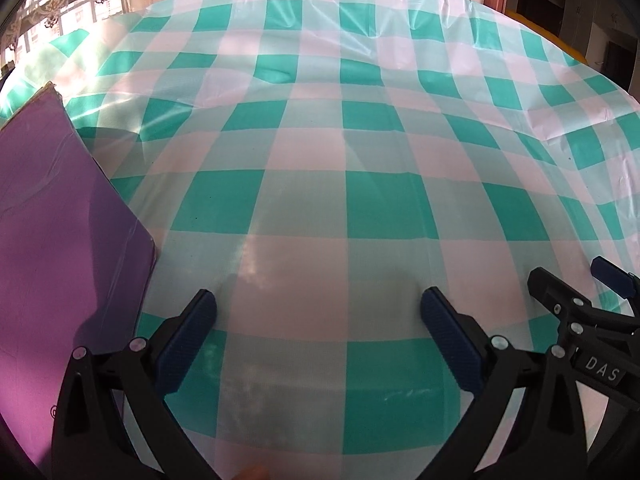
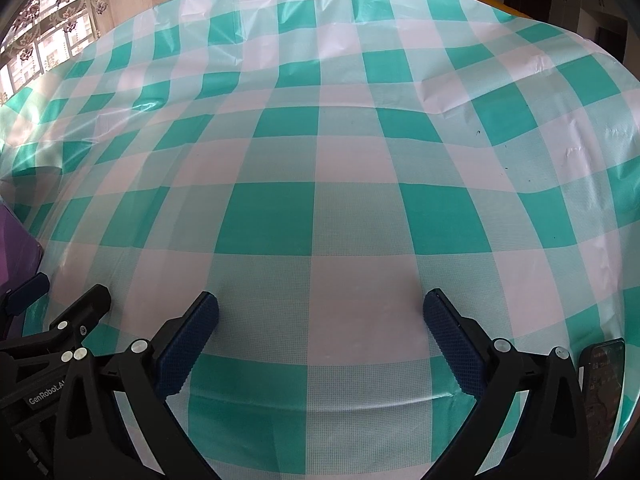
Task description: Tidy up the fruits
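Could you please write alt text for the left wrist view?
The open left claw hovers over a teal-and-white checked plastic tablecloth, holding nothing. A flat purple box lies at left; the right claw enters at right.

1. A green-and-white checked plastic cloth [image 1: 320, 140] covers the table, creased toward the far right.
2. A purple box [image 1: 60, 240] lies flat on the cloth at the near left.
3. A dark phone [image 2: 606, 396] lies at the near right edge, its screen up.
4. A lace-curtained window [image 1: 72, 4] shows beyond the far left.
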